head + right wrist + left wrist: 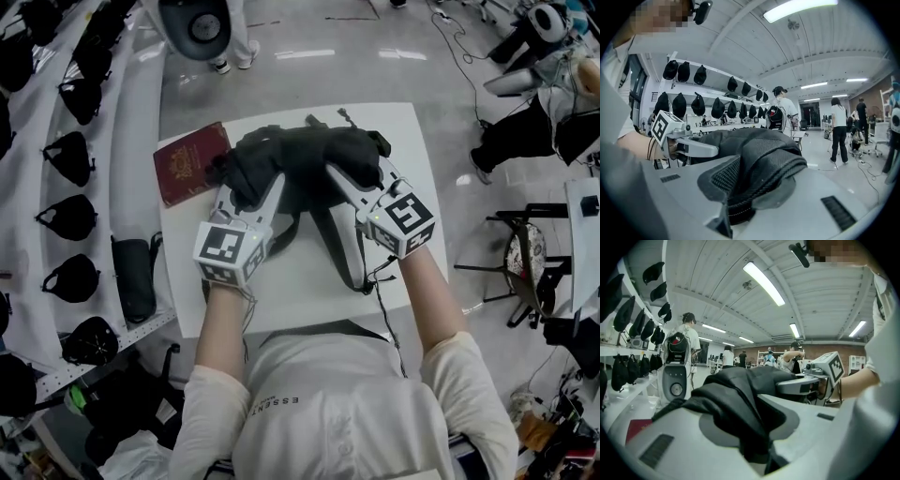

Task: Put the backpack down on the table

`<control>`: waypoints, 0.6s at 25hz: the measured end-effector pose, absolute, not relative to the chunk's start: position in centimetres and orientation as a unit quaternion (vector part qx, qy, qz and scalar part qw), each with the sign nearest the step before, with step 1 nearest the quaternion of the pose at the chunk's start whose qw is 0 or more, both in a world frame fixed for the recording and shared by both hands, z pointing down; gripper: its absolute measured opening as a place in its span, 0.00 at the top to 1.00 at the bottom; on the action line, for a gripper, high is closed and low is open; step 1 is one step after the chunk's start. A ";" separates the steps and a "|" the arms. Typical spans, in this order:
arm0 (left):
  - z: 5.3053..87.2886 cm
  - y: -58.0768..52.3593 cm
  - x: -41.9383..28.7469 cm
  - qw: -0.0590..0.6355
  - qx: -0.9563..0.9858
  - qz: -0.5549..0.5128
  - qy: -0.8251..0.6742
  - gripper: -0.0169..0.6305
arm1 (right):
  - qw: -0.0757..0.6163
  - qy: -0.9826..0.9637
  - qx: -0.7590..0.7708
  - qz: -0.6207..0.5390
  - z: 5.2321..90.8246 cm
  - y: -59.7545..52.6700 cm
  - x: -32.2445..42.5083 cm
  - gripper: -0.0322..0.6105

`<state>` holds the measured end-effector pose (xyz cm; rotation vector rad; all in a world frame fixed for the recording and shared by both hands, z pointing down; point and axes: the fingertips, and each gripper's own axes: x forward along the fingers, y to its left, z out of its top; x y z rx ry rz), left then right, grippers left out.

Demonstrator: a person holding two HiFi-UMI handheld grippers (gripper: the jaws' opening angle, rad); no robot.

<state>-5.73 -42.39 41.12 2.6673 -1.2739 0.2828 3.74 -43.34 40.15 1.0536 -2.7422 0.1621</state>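
From the head view, the black backpack (309,155) sat over the far half of the white table (281,300). Its straps trailed toward the person, and a red booklet (190,162) lay just beside it at the left. The left gripper (246,199) and the right gripper (339,180) met it from the near side.

In the left gripper view, the jaws stood narrow, pinching a fold of the bag's smooth black fabric.

In the right gripper view, the jaws were likewise narrow, clamped on a padded mesh part of the bag.
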 end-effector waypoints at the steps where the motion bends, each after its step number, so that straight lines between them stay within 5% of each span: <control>1: 41.3 -41.9 -5.6 0.090 0.894 0.096 -0.427 0.80 | 0.099 -0.927 0.356 0.062 40.4 -42.9 3.9 0.79; 15: 44.6 -34.8 -5.2 0.142 0.880 0.086 -0.445 0.80 | 0.090 -0.926 0.348 0.117 43.5 -36.2 4.8 0.77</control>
